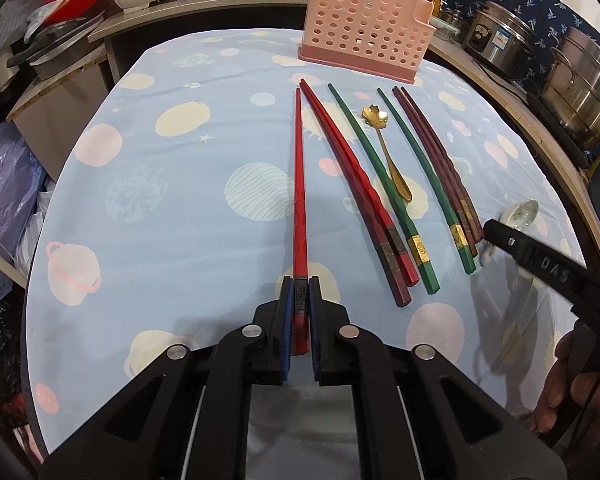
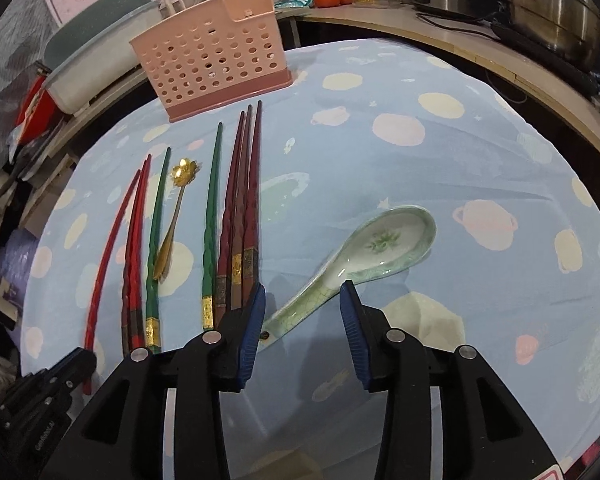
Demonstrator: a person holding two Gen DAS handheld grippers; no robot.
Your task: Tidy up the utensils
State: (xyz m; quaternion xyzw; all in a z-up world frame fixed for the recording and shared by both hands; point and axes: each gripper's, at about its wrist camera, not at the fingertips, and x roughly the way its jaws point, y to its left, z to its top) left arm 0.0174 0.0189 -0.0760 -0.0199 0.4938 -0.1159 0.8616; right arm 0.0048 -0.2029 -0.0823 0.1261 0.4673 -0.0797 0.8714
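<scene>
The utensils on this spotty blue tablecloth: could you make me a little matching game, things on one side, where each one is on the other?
Things:
1. red chopstick
2. china spoon
3. gold spoon
4. pink basket

Places:
A. lying between two green chopsticks
B. standing at the far end of the table
C. pinched in the left claw
D. handle between the open right claw pads

Pairs: 1-C, 2-D, 3-A, 4-B

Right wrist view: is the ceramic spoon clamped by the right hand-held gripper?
No: the right hand-held gripper stands open, the ceramic spoon lying on the tablecloth with its handle between unpressing pads.
</scene>
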